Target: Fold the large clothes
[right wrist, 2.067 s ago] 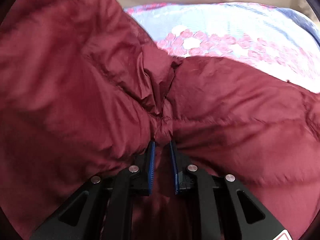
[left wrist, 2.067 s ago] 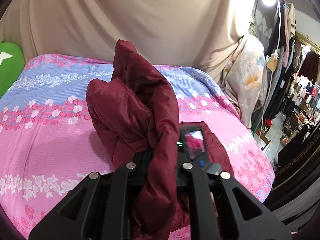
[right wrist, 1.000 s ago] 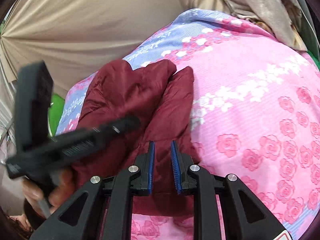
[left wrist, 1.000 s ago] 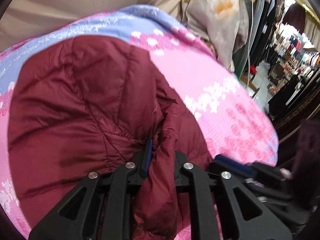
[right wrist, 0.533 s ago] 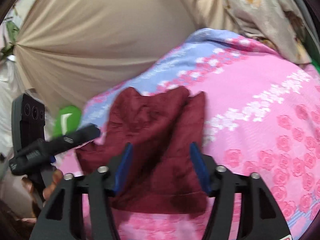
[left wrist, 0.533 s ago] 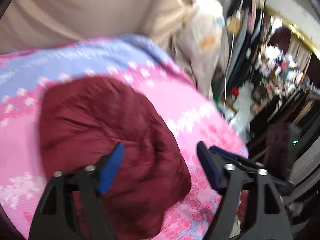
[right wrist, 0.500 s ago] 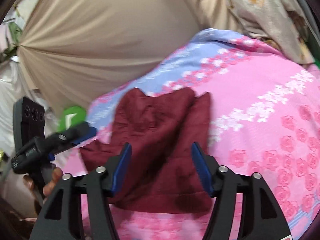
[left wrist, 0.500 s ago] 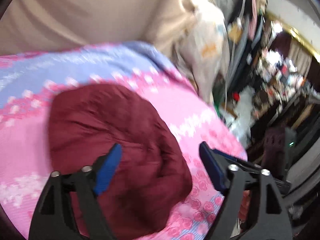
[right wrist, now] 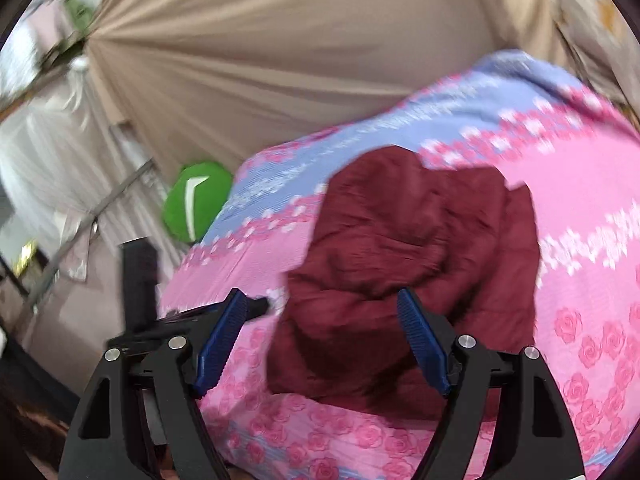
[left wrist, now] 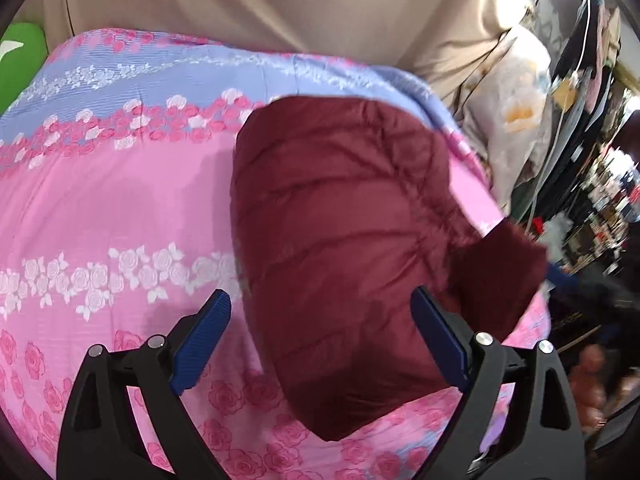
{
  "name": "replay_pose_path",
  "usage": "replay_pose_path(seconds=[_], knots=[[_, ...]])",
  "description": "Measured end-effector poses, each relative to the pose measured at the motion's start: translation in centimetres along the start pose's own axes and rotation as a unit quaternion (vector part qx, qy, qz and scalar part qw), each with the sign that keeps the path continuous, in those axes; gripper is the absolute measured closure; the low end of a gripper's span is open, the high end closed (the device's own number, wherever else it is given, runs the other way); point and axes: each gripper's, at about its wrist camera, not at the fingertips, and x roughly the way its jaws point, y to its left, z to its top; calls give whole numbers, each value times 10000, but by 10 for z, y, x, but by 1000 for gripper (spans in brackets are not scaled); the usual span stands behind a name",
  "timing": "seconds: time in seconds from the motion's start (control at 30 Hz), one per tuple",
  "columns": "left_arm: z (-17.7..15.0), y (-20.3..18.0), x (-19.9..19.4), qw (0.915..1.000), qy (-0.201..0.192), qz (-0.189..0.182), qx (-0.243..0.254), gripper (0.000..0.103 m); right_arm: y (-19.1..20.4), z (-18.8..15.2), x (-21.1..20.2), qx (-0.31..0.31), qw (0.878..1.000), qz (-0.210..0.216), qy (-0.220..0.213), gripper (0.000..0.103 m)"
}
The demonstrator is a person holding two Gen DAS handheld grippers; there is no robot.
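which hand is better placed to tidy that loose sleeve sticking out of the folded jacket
Left, probably: the sleeve pokes out just beyond the left gripper, whose opening jaws hold nothing. The right-wrist view shows no loose sleeve.

A green cushion point(right wrist: 196, 204) lies beside the floral bedspread point(left wrist: 100, 208), beige curtain point(left wrist: 280, 4) behind.

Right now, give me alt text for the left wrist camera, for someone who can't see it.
A folded maroon puffer jacket lies on a pink and blue rose-print bedspread. The left gripper hangs above its near edge, blue-padded jaws opening and gripping nothing. A beige curtain hangs behind, with racks of clothes at right.
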Motion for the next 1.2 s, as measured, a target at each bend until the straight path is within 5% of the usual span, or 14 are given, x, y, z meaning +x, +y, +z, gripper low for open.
replay_pose_path(seconds=[0.07,0.2,0.27,0.37,0.53,0.77,0.9,1.0,1.1,1.2], knots=[[-8,-6,10,9997,82,154,176,15,18,-1,8,-338,9992,-159,104,25],[-10,-10,15,9996,70,226,171,15,23,-10,40,-859,9880,-1248,305,31],[-6,-11,10,9995,-31,273,138,15,11,-12,50,-833,9829,-1594,403,90],[4,-18,0,9994,-208,200,178,15,-12,-11,29,-499,9913,-1206,188,97],[18,-44,-1,9982,-387,-132,430,15,-41,-26,-40,-106,9854,-1557,-680,98],[7,-94,51,9946,157,-480,903,16,-130,-88,-21,1158,9724,-2024,-126,98],[-4,-118,68,9906,32,-5,1365,15,-158,-99,-20,1608,9739,-1600,-95,98],[-11,-129,87,9848,-12,487,1667,13,-155,-89,-33,1569,9763,-1488,-72,91],[-11,-127,91,9861,-38,531,1576,13,-133,-63,-59,1130,9812,-1506,-417,81],[-9,-126,93,9875,2,498,1495,12,-117,-24,-63,624,9844,-1528,-613,59]])
